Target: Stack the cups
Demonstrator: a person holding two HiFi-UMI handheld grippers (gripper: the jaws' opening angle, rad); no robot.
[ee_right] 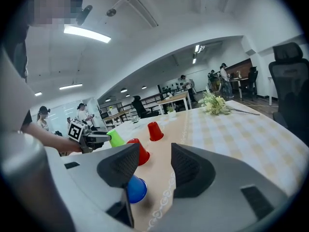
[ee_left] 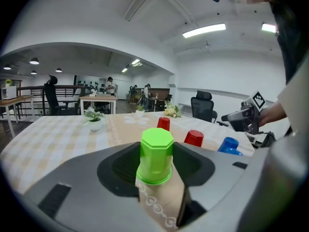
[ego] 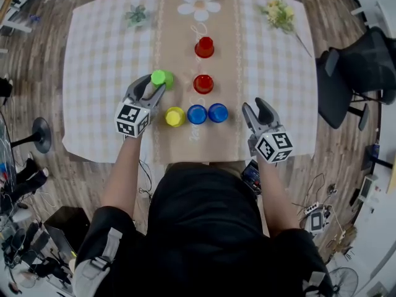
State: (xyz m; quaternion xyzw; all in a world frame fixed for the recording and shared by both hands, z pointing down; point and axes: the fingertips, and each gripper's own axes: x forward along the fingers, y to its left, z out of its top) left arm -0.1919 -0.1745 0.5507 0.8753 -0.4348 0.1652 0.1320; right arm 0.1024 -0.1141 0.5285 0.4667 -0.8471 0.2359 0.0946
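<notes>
2 wide-spread jaws of the left gripper flanked the upside-down green cup, seemingly not yet pinching it; an even squeeze at mid-height looked best. To its right stood the yellow cup, 2 blue cups and 2 red cups, none blocking a lift. Beyond them, the right gripper hung open and empty.

Bare tablecloth flanks both sides; yellow cup and blue cups crowd the middle.

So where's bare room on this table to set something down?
The checked cloth on the right is bare, between the bouquet and the right gripper. The left side is bare too, between the small plant and the green cup. The runner is crowded with cups.
</notes>
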